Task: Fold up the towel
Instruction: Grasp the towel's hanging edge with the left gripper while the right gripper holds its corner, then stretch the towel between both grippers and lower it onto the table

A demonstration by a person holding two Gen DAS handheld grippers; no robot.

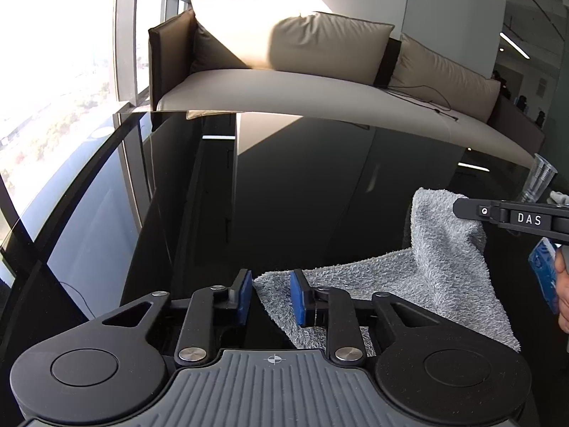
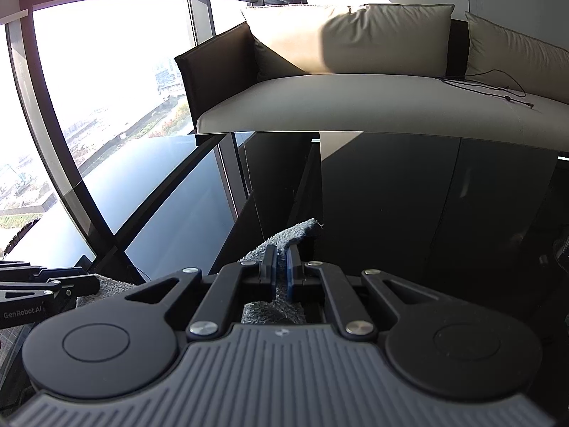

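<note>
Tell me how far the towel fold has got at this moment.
Early stage. Done: the right gripper is shut on one corner of the grey towel and holds it lifted off the black glass table. In hand: the left gripper straddles the towel's near corner, its fingers not yet pressing the cloth. Left: pinch that corner, carry both over, lay the fold flat; no finished fold shows.
</note>
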